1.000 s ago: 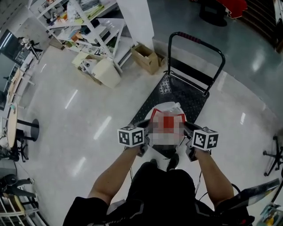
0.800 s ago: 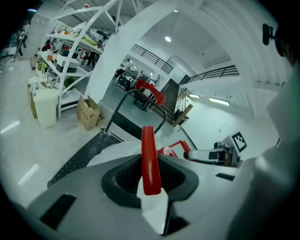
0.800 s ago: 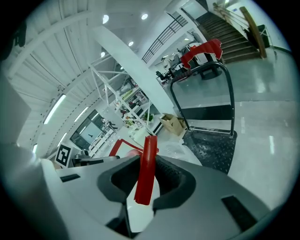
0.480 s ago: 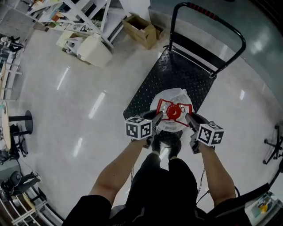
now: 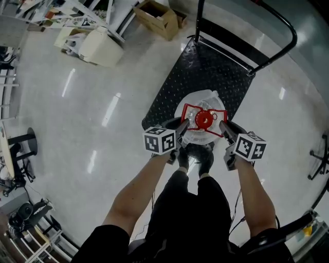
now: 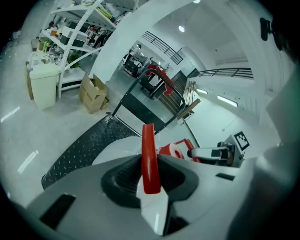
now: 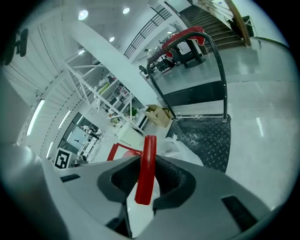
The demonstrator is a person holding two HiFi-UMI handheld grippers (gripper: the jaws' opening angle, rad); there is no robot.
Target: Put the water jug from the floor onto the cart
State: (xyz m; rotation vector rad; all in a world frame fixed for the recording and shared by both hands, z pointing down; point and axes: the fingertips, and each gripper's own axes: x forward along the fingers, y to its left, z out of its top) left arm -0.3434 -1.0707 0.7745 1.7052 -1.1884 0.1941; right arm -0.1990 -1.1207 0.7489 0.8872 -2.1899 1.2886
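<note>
The water jug [image 5: 204, 101], wrapped in clear plastic with a red cap [image 5: 204, 119] and a red carrying handle, hangs over the near end of the cart's black deck [image 5: 205, 72]. My left gripper [image 5: 181, 126] is shut on the handle's left side, my right gripper [image 5: 224, 128] on its right side. In the left gripper view a red handle strip [image 6: 149, 159] is pinched between the jaws, with the jug [image 6: 115, 153] below. The right gripper view shows the same: red strip [image 7: 147, 168] clamped, jug [image 7: 185, 152] beyond. Whether the jug rests on the deck is hidden.
The cart's push handle [image 5: 247, 46] rises at the far end. A cardboard box [image 5: 157, 15] and a white bin [image 5: 100, 47] stand at the upper left beside shelving. The person's feet [image 5: 195, 156] are just behind the cart. A chair base [image 5: 321, 164] is at right.
Both grippers have sunk with the jug, which has come down and forward over the cart's near end. The grips on the handle are unchanged.
</note>
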